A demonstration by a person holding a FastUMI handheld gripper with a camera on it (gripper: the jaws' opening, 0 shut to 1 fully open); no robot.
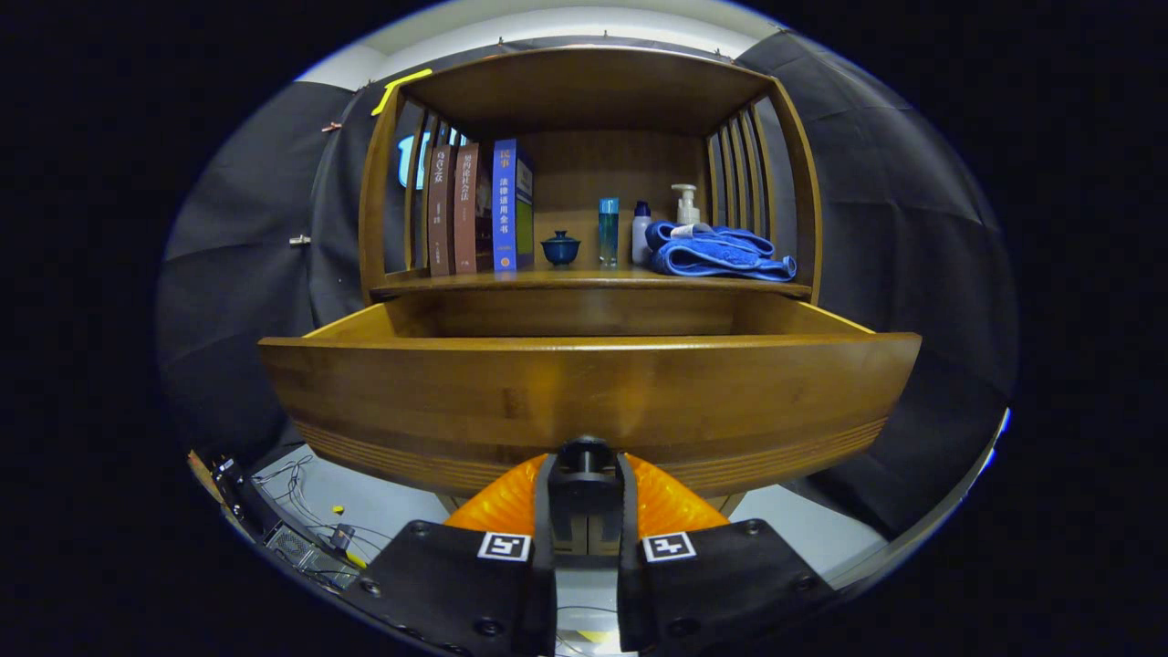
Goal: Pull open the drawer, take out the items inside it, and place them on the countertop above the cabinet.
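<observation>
The wooden cabinet's drawer (pixel 584 392) stands pulled out toward me, its wide front panel just ahead of the fingers. Its inside is hidden behind that front panel, so I cannot see any items in it. A dark knob (pixel 584 453) sits at the lower middle of the drawer front. My gripper (pixel 585 479) is shut on this knob, one finger pressing on each side. The countertop (pixel 584 281) lies above and beyond the drawer, under the cabinet's wooden top.
On the countertop stand three books (pixel 479 208) on the left, then a blue lidded cup (pixel 559 247), a blue bottle (pixel 609 231), a white bottle (pixel 641 233), a pump bottle (pixel 685 204) and a folded blue towel (pixel 721 254). Cables and a box (pixel 301 538) lie on the floor, lower left.
</observation>
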